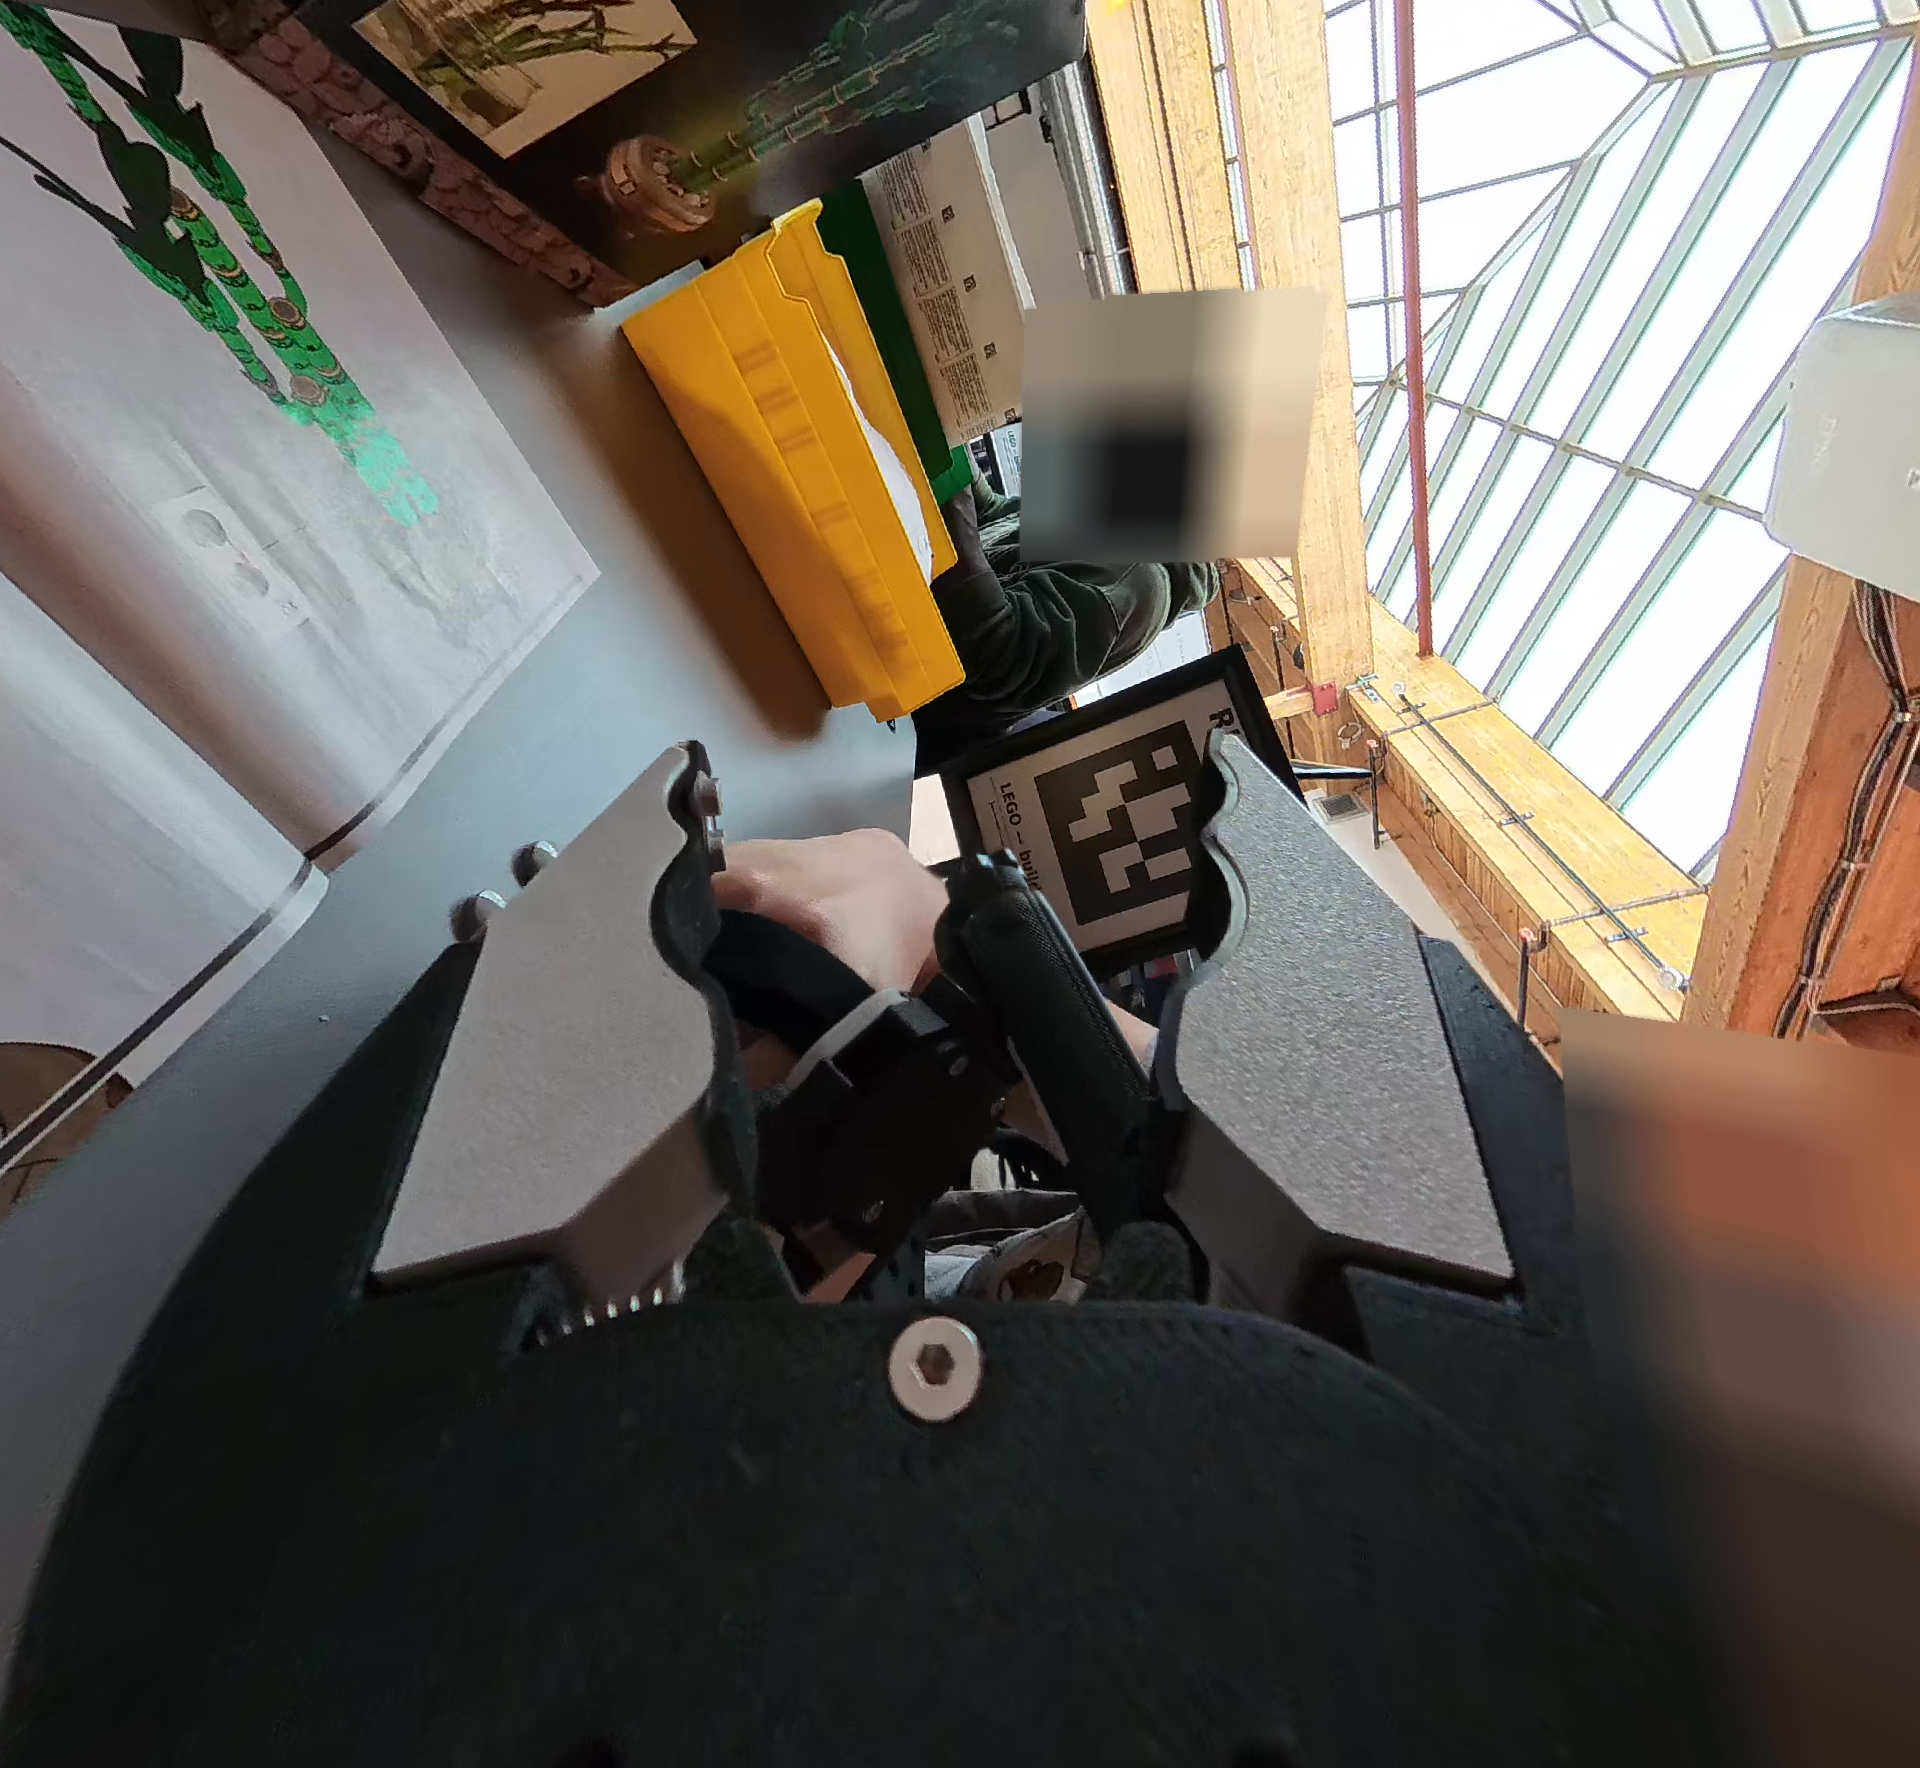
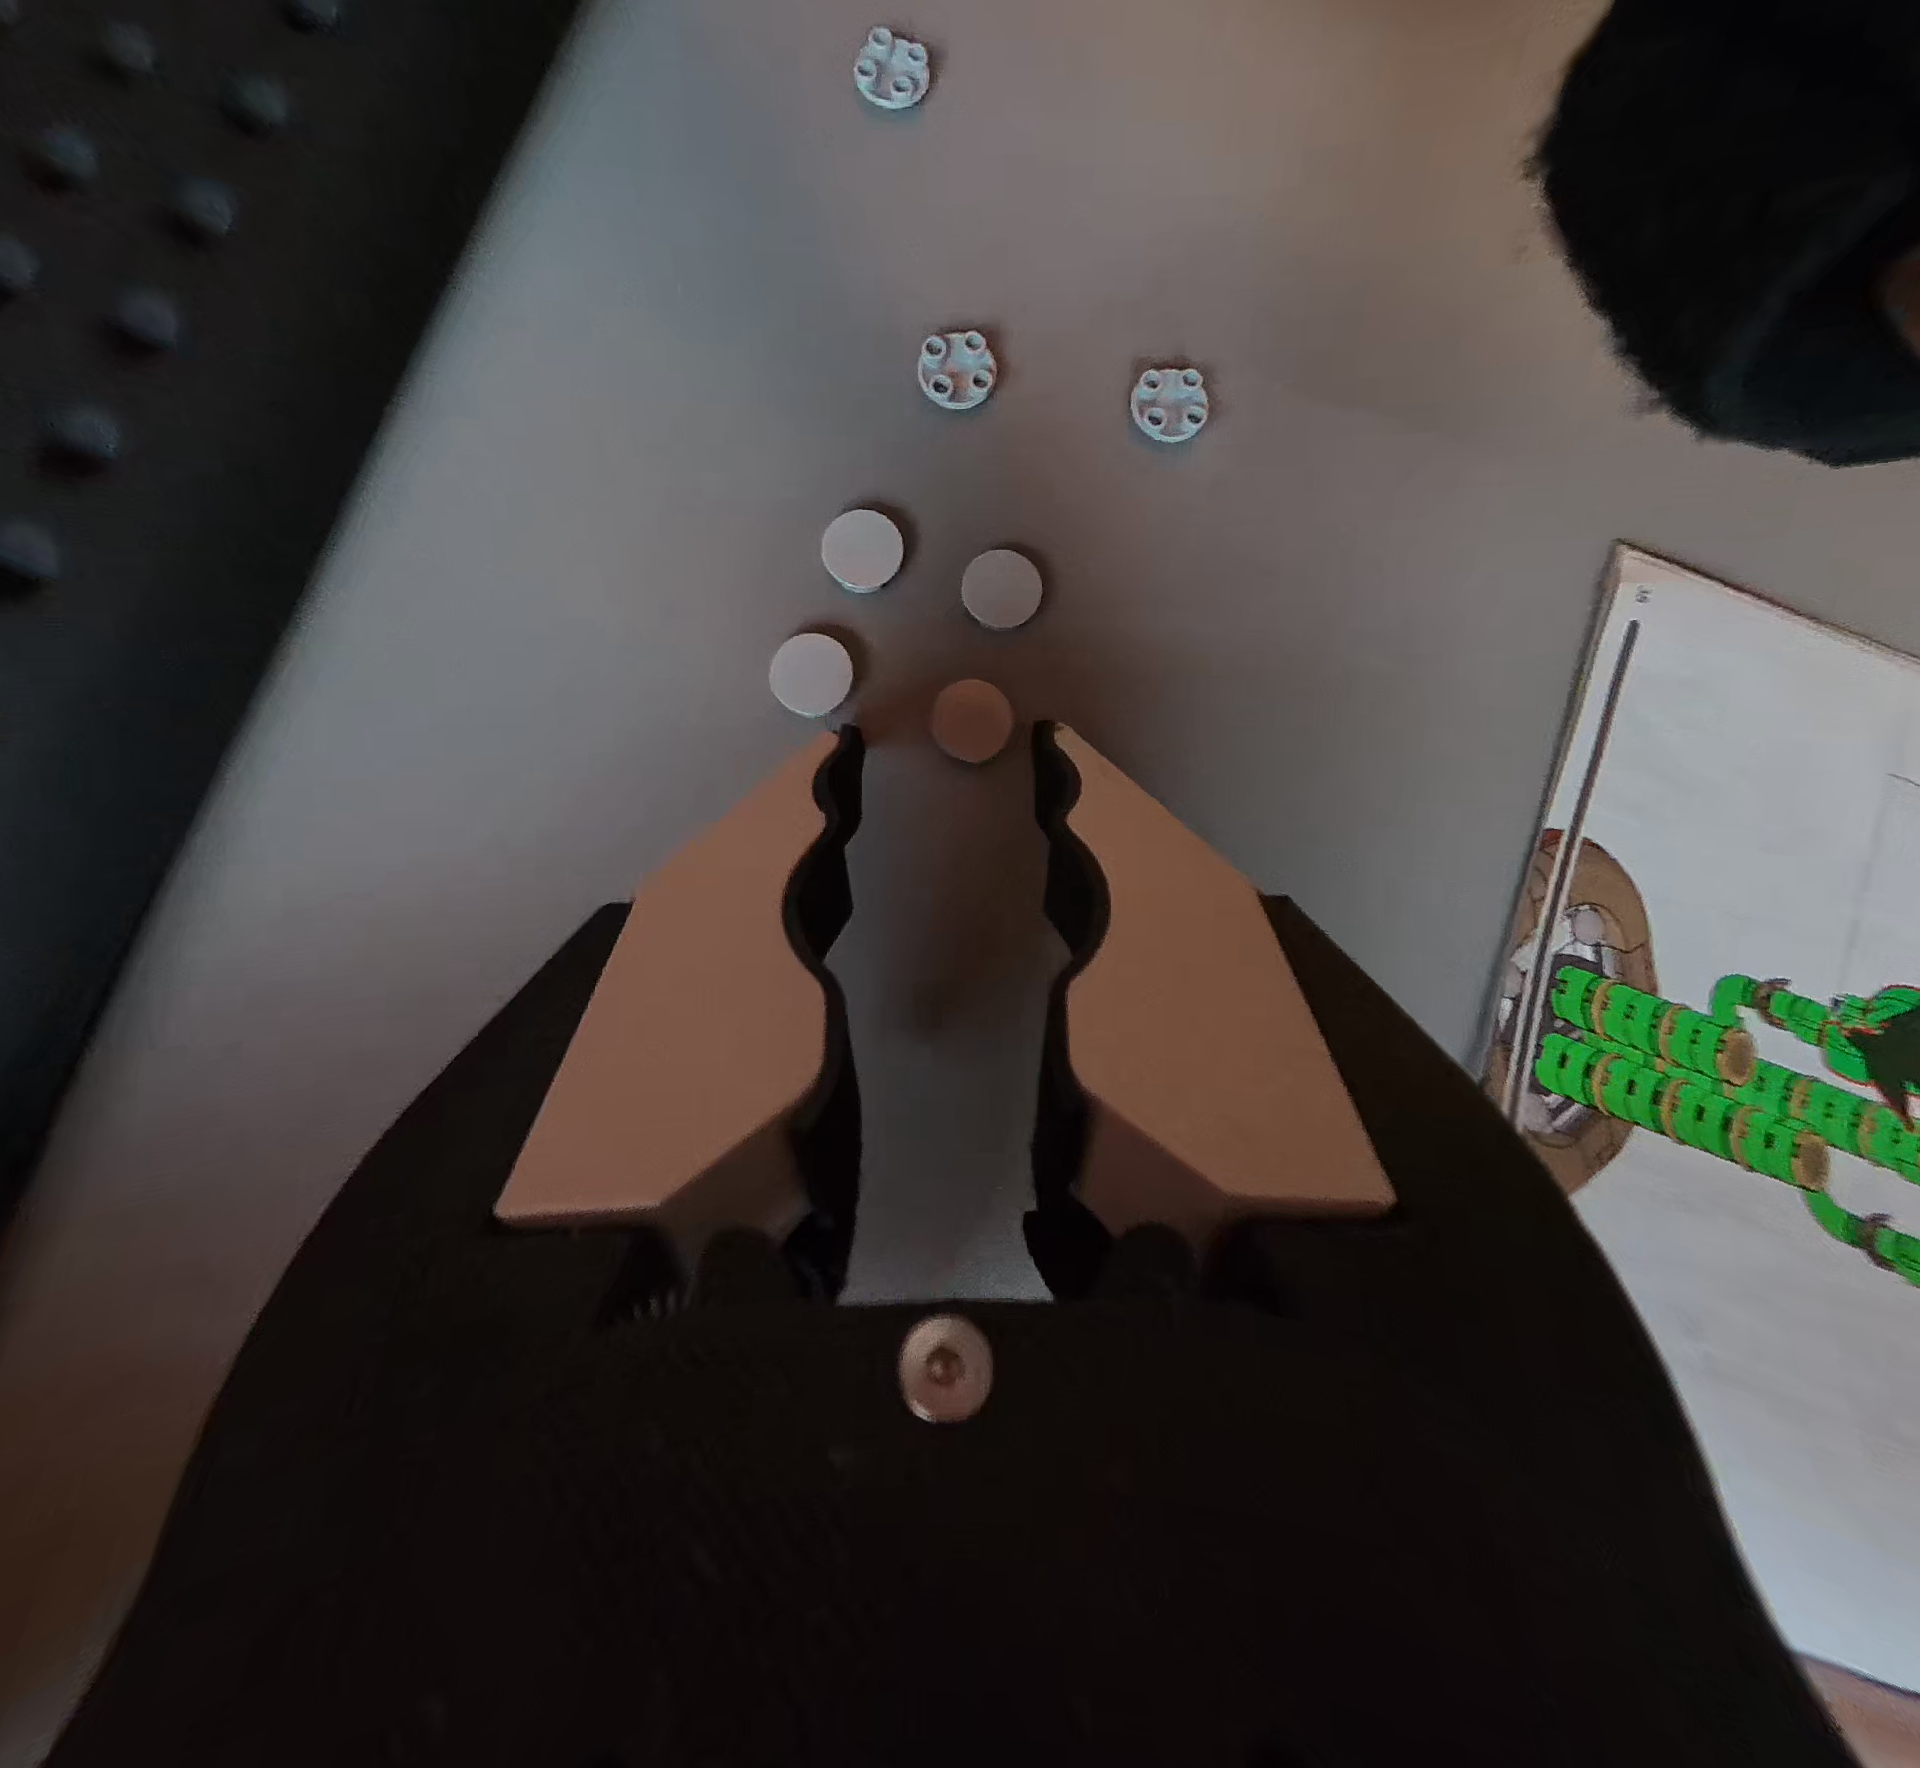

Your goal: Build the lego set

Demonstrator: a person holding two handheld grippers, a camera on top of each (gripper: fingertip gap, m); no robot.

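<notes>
In the right wrist view, several small round grey lego pieces lie on the grey table (image 2: 1247,160). Smooth round tiles sit nearest: one (image 2: 970,719) just past my fingertips, others at left (image 2: 810,673), upper left (image 2: 861,549) and upper right (image 2: 1001,587). Three studded round plates lie farther off (image 2: 957,370), (image 2: 1171,403), (image 2: 892,68). My right gripper (image 2: 948,731) is open and empty, low over the table, its tips flanking the nearest tile. My left gripper (image 1: 961,773) is open and empty, tilted sideways in the air, with a hand (image 1: 831,897) on the other gripper's handle beyond it.
The open instruction booklet (image 2: 1714,887) lies at right; it also shows in the left wrist view (image 1: 208,471). A dark studded mat (image 2: 156,160) borders the table's left. A yellow bin (image 1: 800,492), the set's black box (image 1: 675,4) and a framed marker card (image 1: 1122,835) stand nearby. A seated person's dark sleeve (image 1: 1049,617) is beyond the bin. The grippers' ends are close to 20 centimetres from one another.
</notes>
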